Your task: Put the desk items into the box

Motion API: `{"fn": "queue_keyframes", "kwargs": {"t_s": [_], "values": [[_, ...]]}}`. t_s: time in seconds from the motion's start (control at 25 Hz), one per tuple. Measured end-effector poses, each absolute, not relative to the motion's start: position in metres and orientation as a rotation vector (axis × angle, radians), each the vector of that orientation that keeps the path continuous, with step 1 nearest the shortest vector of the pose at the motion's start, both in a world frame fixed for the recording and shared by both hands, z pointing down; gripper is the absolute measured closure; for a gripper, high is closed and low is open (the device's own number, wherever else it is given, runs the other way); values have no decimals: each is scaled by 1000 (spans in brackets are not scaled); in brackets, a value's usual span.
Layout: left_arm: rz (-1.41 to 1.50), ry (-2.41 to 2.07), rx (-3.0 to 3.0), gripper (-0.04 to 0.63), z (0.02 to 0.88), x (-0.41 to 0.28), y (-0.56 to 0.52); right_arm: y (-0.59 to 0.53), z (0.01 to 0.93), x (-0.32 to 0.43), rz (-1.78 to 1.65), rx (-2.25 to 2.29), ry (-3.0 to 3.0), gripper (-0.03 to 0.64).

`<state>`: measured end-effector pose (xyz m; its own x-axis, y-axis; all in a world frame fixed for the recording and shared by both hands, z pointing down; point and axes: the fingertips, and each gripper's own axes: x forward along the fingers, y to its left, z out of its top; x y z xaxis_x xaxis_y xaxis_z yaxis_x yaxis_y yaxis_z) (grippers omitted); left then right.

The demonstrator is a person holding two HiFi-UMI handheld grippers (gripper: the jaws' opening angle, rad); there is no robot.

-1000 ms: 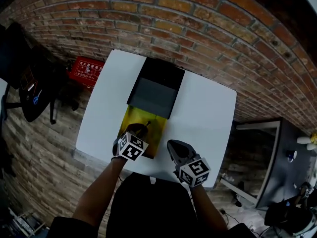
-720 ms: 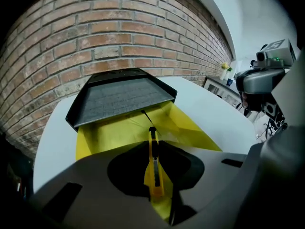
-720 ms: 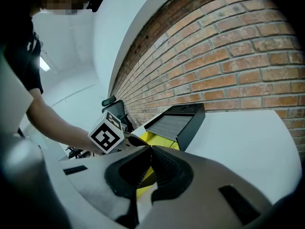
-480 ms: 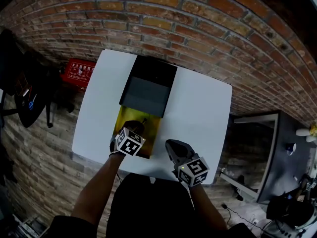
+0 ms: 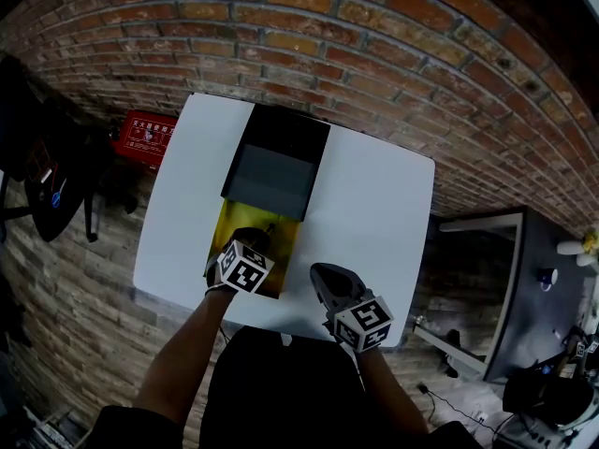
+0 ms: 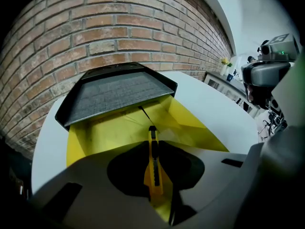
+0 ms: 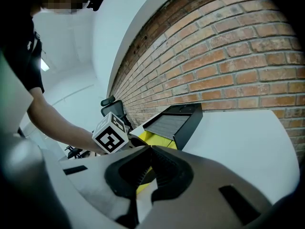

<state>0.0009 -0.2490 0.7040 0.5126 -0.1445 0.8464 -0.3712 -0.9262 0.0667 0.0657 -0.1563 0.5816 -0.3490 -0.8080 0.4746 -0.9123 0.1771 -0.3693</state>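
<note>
We grip a yellow knife [image 6: 153,173] in our left tongs [image 5: 256,241] at the open box [image 6: 109,132] on the white tabletop [image 5: 374,213]; our right tongs [image 7: 149,148] hover clenched, empty.

Person: black top [image 5: 281,382], short black sleeves. L gripper [image 5: 255,241] & R gripper [image 5: 325,273]: grey plastic bodies, dark rounded jaws w/ ribbed pads. Each has white cube [image 5: 245,271] w/ black square markers. Small green light [image 6: 281,53] by R cube.
</note>
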Motion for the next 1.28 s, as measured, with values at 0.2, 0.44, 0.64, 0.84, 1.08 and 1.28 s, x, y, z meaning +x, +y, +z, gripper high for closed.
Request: {"fn": "queue_keyframes", "kwargs": {"t_s": [0.2,0.44,0.64,0.84,1.08,1.28], "values": [[1391,-443,2517,522,706,2,-247,-150,582,69,913,1692,-2265,595],[1400,-477,2527,520,705,3,-247,-143,581,74,910,1699,-2263,595],[1374,-506,2541,514,699,3,-245,-140,579,78,897,1699,-2274,595],[1305,-547,2543,514,683,2,-243,-138,577,77,881,1685,-2289,595],[1207,-640,2553,515,655,-3,-244,-143,565,69,844,1646,-2344,595],[1150,-679,2543,519,635,-14,-233,-145,553,61,800,1613,-2393,595]]}}
